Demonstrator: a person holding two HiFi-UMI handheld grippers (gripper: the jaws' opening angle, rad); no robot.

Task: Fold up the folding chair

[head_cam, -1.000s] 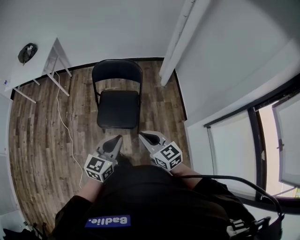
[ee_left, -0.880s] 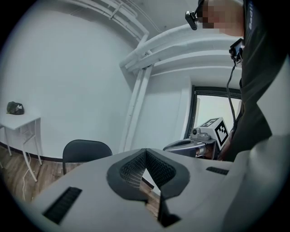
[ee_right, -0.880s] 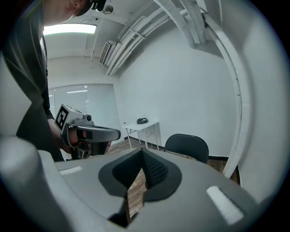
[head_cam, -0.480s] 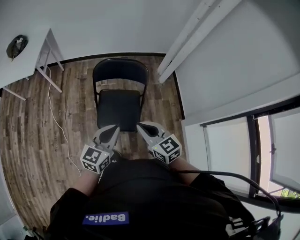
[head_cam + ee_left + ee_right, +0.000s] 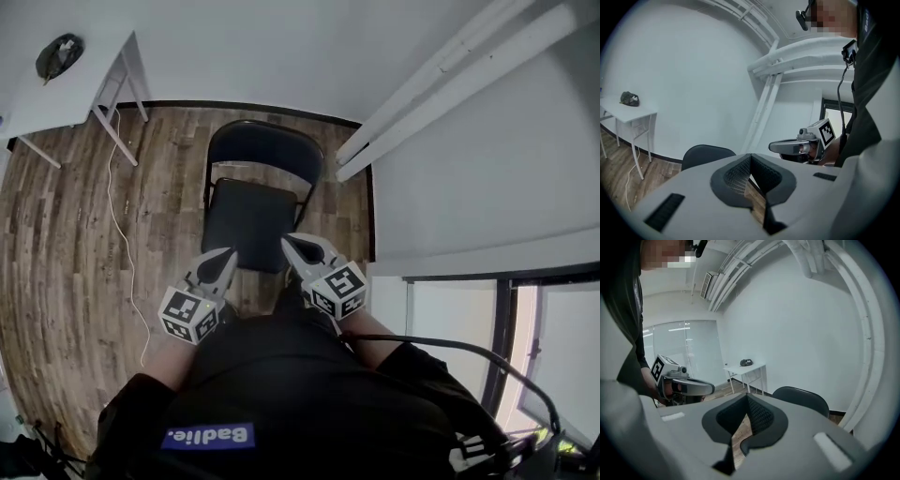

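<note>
Left hand-held gripper and right hand-held gripper are hovering, jaws closed and empty, near the unfolded folding chair.

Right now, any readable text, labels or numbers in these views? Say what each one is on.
On the person's black top, a blue patch: white lettering, possibly a name tag, so not read off.
Marker squares on the left gripper and right gripper: black-and-white patterns, no letters or digits.
On the chair and the table: no print visible.
</note>
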